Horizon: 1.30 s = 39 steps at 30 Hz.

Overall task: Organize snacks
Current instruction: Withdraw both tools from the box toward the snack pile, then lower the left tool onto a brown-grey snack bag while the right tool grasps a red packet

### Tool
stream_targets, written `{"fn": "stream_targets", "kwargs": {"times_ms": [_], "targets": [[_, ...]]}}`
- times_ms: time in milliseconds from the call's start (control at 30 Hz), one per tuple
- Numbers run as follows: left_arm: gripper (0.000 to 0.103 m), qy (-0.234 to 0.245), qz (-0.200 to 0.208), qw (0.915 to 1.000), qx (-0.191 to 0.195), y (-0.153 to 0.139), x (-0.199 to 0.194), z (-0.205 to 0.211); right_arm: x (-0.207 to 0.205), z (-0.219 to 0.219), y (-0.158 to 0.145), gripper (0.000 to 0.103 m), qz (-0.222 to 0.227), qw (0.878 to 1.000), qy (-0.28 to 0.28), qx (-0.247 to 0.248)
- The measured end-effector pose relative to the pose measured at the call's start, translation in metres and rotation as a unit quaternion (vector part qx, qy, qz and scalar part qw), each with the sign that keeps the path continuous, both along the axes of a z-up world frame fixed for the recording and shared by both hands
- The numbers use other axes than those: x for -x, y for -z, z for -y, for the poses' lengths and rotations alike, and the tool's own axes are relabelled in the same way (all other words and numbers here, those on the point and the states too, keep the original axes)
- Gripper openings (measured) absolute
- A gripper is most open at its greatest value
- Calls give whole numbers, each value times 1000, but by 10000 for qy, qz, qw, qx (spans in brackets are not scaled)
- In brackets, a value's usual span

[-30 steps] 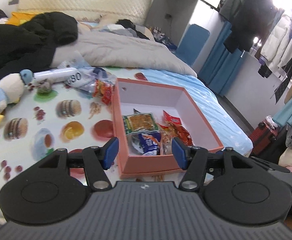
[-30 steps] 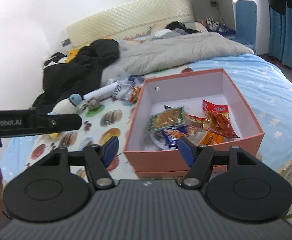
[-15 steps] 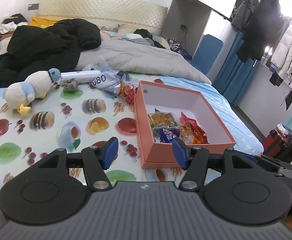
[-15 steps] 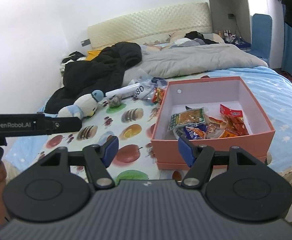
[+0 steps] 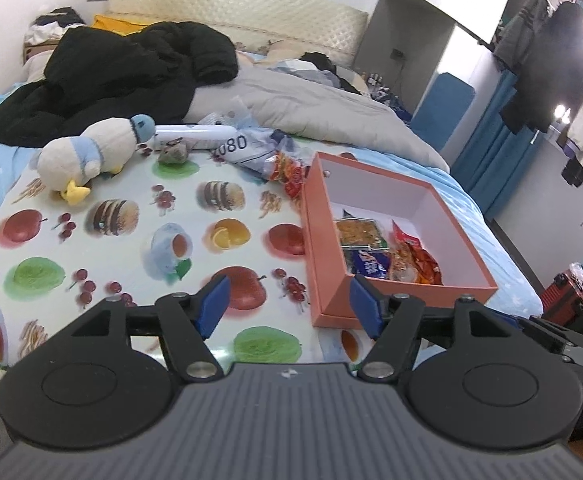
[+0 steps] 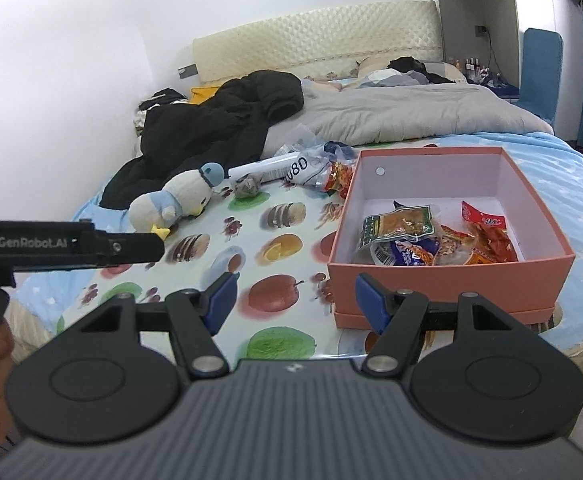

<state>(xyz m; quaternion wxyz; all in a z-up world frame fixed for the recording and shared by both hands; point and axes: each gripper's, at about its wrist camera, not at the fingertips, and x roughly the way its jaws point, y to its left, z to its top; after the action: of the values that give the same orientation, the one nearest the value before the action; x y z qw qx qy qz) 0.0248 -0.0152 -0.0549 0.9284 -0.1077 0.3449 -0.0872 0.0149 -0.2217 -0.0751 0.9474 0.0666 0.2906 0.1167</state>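
With both tools empty, the left gripper point(image 5: 287, 304) opening and the right gripper point(image 6: 291, 300) apart, the loose snack packets point(image 5: 287, 168) lay ahead beyond the box's point(image 5: 323, 240) far-left corner, nearer the left.

A bed point(image 5: 471, 216) in pale blue sheeting is set against a white wall point(image 6: 71, 60), backed by a cream quilted headboard point(image 6: 315, 40). Blue curtains point(image 5: 503, 136) are hung at the right, beside clothes on a rail point(image 5: 547, 60), where strong light is seen.
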Motion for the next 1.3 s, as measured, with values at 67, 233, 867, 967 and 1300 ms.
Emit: {"fn": "stream_targets", "kwargs": {"times_ms": [67,233,867,967,1300], "targets": [[73,-51,-34,10000,9,3,-4,-6,-3,-4,2,68,-29,10000,2,21],[76,-264,-84,9996,111,12,-24,-25,-15,-15,4,68,29,9999,-16,132],[76,-581,-290,9974,322,109,-219,-118,-152,-104,56,67,194,9958,230,868],[76,-638,-483,9963,313,147,-265,-130,-189,-116,81,67,191,9947,377,936],[76,-286,-427,9987,-12,192,-387,-137,-308,-135,140,67,47,9883,876,1249]]}}
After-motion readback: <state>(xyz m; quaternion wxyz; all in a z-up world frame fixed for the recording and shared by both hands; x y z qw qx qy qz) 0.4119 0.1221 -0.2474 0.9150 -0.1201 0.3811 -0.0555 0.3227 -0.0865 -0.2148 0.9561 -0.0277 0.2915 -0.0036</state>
